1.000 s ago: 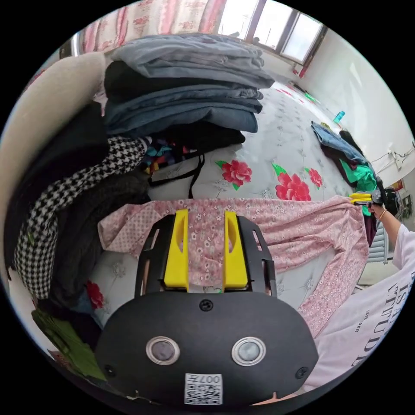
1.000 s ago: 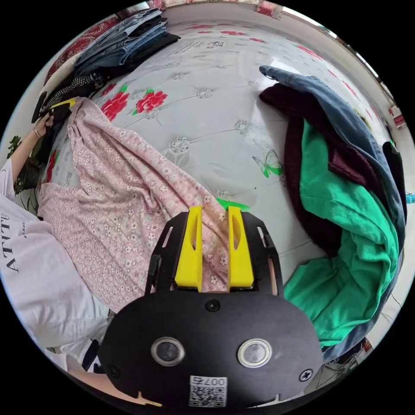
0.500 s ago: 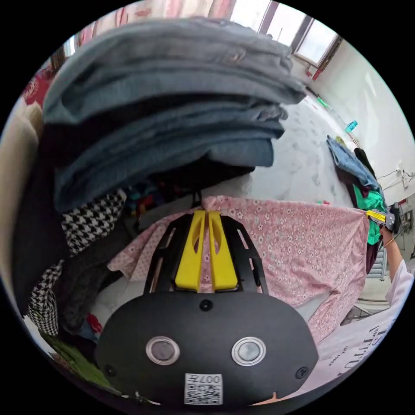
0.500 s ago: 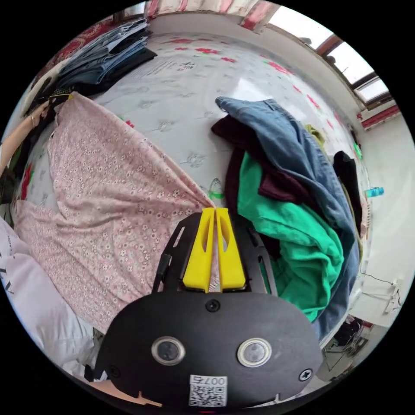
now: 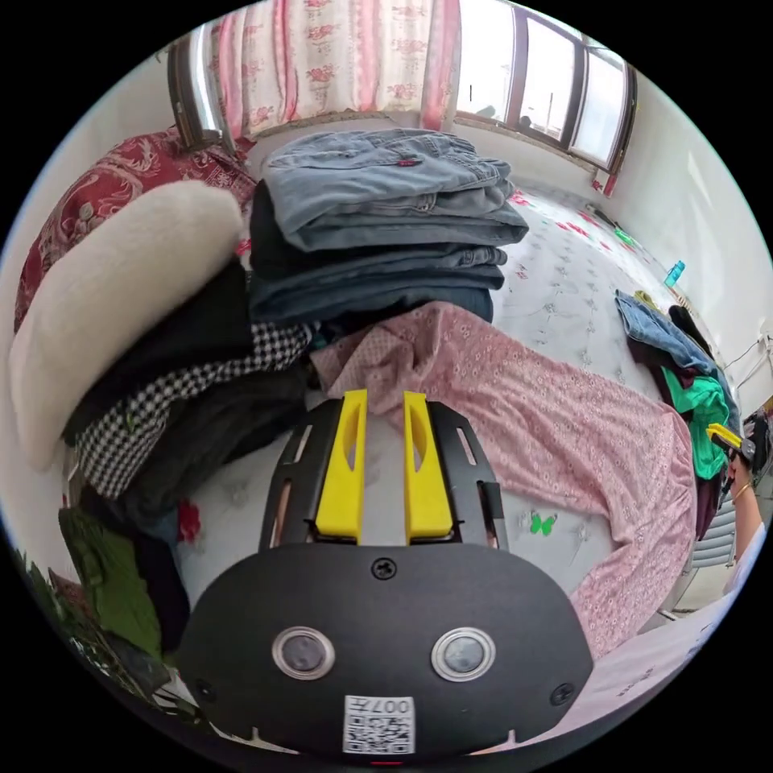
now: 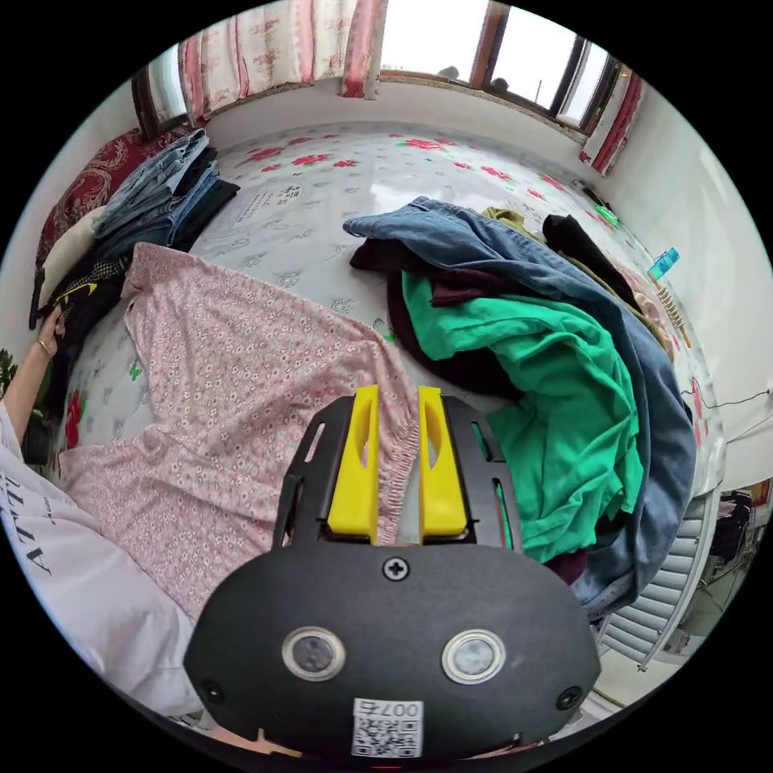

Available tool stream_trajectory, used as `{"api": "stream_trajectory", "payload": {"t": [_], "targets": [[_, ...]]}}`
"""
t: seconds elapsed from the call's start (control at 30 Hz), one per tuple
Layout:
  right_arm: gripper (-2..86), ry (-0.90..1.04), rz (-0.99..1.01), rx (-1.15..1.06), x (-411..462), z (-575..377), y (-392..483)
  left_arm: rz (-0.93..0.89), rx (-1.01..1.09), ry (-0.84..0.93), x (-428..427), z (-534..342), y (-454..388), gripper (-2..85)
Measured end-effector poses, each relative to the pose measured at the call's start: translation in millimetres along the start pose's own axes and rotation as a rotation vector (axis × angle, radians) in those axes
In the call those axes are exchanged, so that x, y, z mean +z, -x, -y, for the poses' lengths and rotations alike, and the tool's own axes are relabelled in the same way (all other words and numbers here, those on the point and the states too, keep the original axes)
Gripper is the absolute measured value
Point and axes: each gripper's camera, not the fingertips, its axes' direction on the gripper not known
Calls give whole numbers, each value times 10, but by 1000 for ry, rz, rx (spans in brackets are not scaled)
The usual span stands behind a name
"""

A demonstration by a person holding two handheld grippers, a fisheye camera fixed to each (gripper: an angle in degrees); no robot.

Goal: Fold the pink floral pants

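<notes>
The pink floral pants (image 5: 547, 411) lie flat across the flowered bed sheet (image 5: 555, 282), one end bunched against the folded stack. My left gripper (image 5: 378, 396) hangs open just short of that bunched end, with nothing between its jaws. In the right gripper view the pants (image 6: 241, 362) spread to the left, and their gathered waistband edge lies under the gap of my open right gripper (image 6: 393, 393). The jaws do not press on it. The right gripper (image 5: 725, 436) appears small at the far end of the pants, and the left gripper (image 6: 80, 290) shows small by a hand.
A stack of folded jeans (image 5: 386, 217) stands just beyond the pants. A white pillow (image 5: 105, 282) and a houndstooth cloth (image 5: 177, 386) lie to its left. A loose heap of green, blue and dark clothes (image 6: 547, 362) sits right of my right gripper. A person's white shirt (image 6: 72, 580) is at lower left.
Half a second ago both grippers were shut on the pants and held them stretched above the bed. Both have let go and opened, and the pants now lie on the sheet.
</notes>
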Motion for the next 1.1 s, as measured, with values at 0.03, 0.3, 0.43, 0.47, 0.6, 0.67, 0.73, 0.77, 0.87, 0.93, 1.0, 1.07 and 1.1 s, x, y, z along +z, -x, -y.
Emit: {"api": "stream_trajectory", "payload": {"t": [0.03, 0.3, 0.43, 0.47, 0.6, 0.67, 0.73, 0.77, 0.87, 0.93, 1.0, 1.07, 1.1], "targets": [[72, 13, 43, 22, -76, -266, -33, -2, -7, 13, -47, -179, 21, 71], [86, 231, 65, 62, -5, -1834, 80, 69, -197, 286, -664, -2603, 53, 64], [72, 286, 46, 33, 163, -2051, 174, 74, -307, 330, -881, -3109, 166, 63], [68, 299, 16, -18, 141, -2037, 220, 86, -332, 334, -948, -3225, 210, 63], [60, 383, -138, -97, 50, -1957, 156, 109, -396, 331, -1164, -3532, 372, 63], [58, 380, -238, -74, -10, -2035, -37, 111, -413, 329, -1213, -3626, 430, 63], [58, 423, -261, -20, 13, -2124, -186, 99, -416, 335, -1219, -3687, 460, 62], [58, 426, -258, -3, -29, -2186, -227, 96, -409, 344, -1211, -3712, 465, 62], [56, 310, -311, 51, -397, -2318, -211, 70, -406, 342, -1241, -3740, 490, 62], [53, 183, -372, 99, -706, -2418, -164, 43, -409, 318, -1289, -3744, 523, 61], [52, 61, -388, 115, -995, -2513, -64, 14, -401, 306, -1328, -3713, 579, 61], [50, -74, -366, 81, -1271, -2572, 143, -8, -398, 293, -1350, -3659, 629, 60], [50, -97, -347, 76, -1318, -2565, 192, -24, -395, 282, -1359, -3607, 662, 59]]}}
